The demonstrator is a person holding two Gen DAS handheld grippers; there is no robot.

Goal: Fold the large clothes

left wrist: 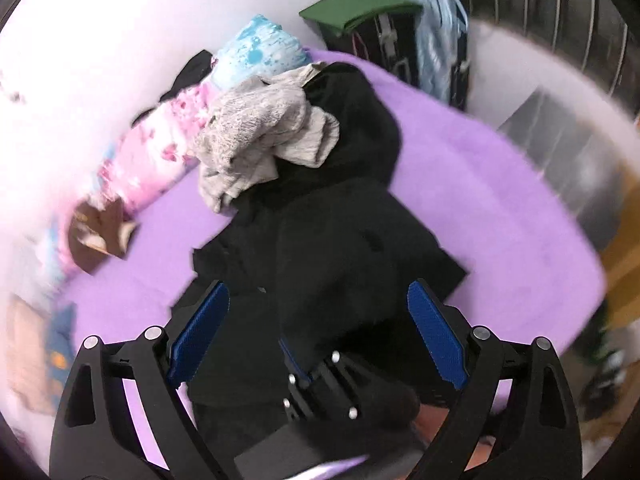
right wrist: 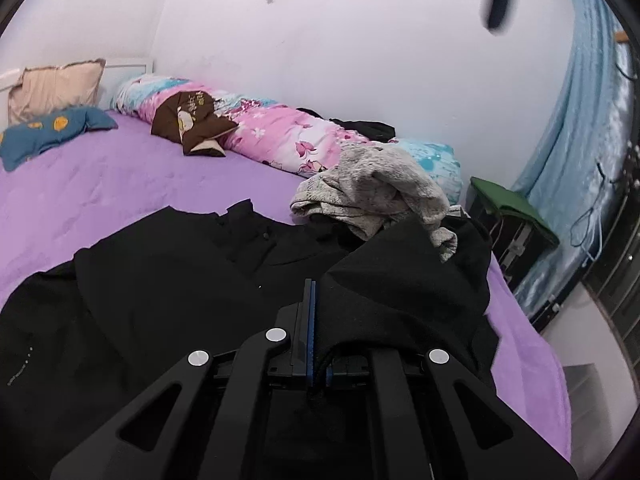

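Note:
A large black garment point(left wrist: 340, 248) lies spread over the purple bed point(left wrist: 480, 184). My left gripper point(left wrist: 318, 312) hovers above its near part, jaws wide open, blue pads point(left wrist: 200, 332) empty. Below, between those pads, my right gripper point(left wrist: 312, 376) shows, shut on a fold of the black cloth. In the right wrist view the right gripper point(right wrist: 311, 300) is shut on the black garment point(right wrist: 168, 280); a held flap rises to the right of its blue pads point(right wrist: 312, 320) and covers the right finger. A crumpled grey garment point(right wrist: 376, 192) rests on the black one's far end.
A rolled pink and blue floral quilt point(right wrist: 272, 132) lies along the wall, with a brown item point(right wrist: 192, 120) on it. A blue cushion point(right wrist: 48, 132) and a beige pillow point(right wrist: 56, 88) sit at the head. A green-topped box point(right wrist: 508, 208) and blue curtain point(right wrist: 580, 140) stand beyond the bed's foot.

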